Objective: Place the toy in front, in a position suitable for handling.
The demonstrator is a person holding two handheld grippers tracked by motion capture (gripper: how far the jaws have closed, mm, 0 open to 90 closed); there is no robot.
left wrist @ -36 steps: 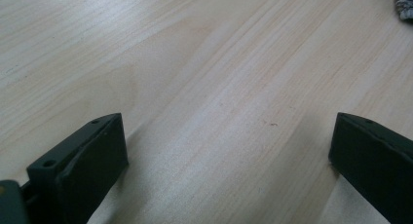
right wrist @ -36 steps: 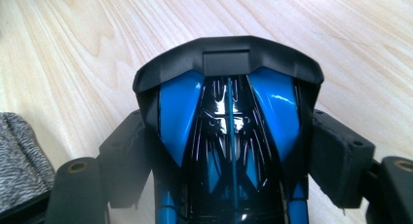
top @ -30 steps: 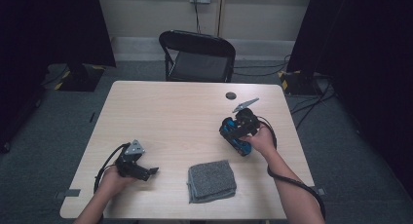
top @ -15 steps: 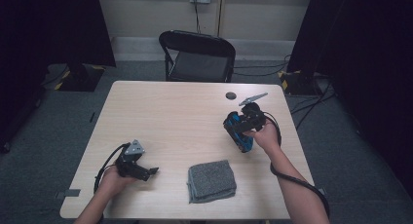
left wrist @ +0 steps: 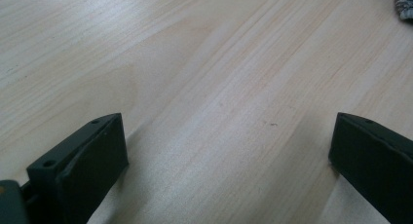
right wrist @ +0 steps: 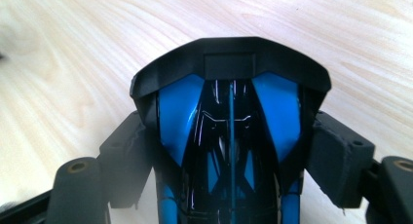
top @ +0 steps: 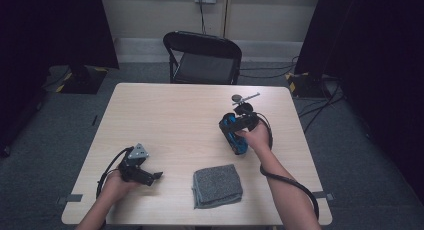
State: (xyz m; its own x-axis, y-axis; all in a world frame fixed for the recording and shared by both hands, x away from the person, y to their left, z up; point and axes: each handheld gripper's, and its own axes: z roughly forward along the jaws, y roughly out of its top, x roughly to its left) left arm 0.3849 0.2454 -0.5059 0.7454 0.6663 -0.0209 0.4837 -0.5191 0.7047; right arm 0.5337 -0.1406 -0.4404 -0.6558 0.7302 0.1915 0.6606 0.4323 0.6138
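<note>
Blue-and-black toy car (top: 233,135) held at right-centre of surface (top: 175,115), clamped across body between jaws of right tool (top: 239,126); pads seen pressed on both flanks in right gripper view, car (right wrist: 229,136) nose pointing away. Left tool (top: 150,177) rested at near left, jaws wide apart, nothing between them. Grey cloth (top: 217,185) laid at near centre, small metal part (top: 243,97) at far right. Judged: car in transit. Grip to be kept firm on glossy shell; car to be kept level, lowered gently, released only once supported.
</note>
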